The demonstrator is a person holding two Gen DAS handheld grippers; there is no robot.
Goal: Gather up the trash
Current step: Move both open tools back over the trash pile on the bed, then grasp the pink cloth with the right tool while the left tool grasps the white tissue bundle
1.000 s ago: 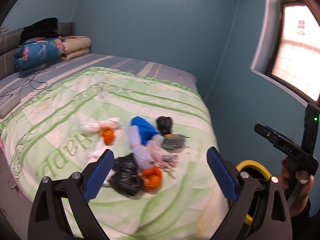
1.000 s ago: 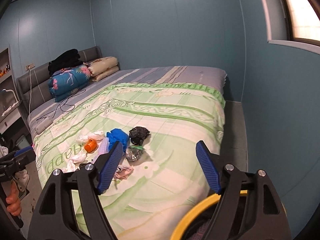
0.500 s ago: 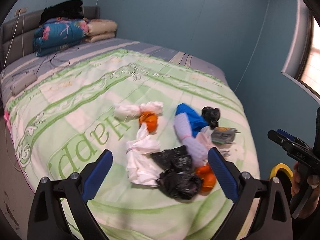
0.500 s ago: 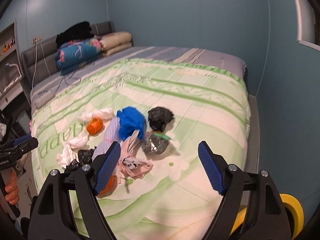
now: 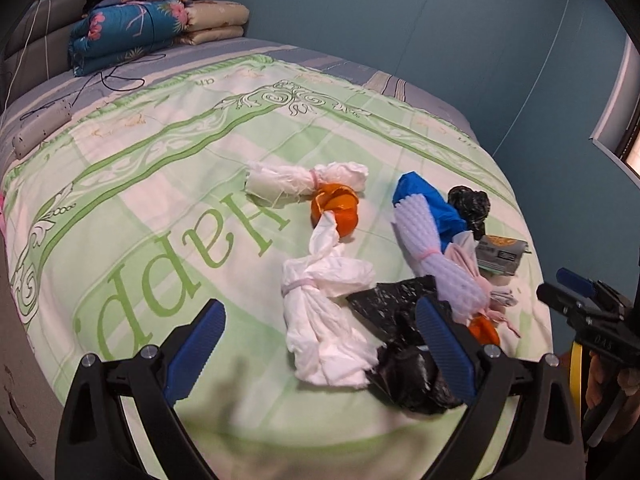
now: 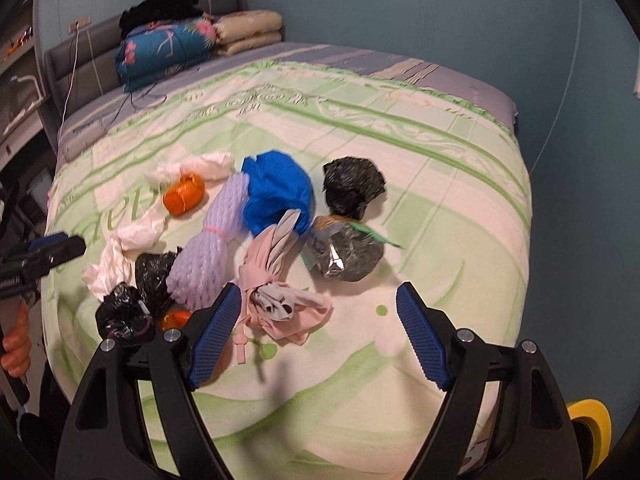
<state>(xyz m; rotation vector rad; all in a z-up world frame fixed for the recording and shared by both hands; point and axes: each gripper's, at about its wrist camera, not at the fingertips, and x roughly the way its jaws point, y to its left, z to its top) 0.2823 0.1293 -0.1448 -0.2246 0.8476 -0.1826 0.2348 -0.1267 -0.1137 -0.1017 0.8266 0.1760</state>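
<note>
On a green-and-white quilt [image 5: 168, 208] spread across the bed, a heap of trash lies near the foot end, and both grippers hang above it with nothing between their blue pads. From the left wrist view, the left gripper [image 5: 320, 354] stands spread wide over a knotted white bag [image 5: 324, 320] — a crumpled black bag [image 5: 404, 364] lies just beside that and partly behind the right-hand finger. Farther up the quilt are a rolled white bundle [image 5: 296, 180] touching an orange bag [image 5: 336, 210], a lilac foam net sleeve [image 5: 436, 256] leaning on a blue bag [image 5: 428, 204], a small black wad [image 5: 470, 204] and a flat printed packet [image 5: 498, 256]. The right gripper [image 6: 318, 336] is likewise spread apart, empty, poised over a pink and grey tied cloth bundle [image 6: 276, 280] whose lower edge lies just beside its left-hand finger. Next to that bundle sits a crumpled silver foil wrapper [image 6: 348, 256], with the black wad just above it. A yellow ring-shaped rim [image 6: 590, 426] shows off the bed's corner at lower right. Folded bedding — a blue floral quilt [image 5: 132, 32] and beige pads [image 5: 218, 22] — is stacked at the headboard, well apart from the trash.
</note>
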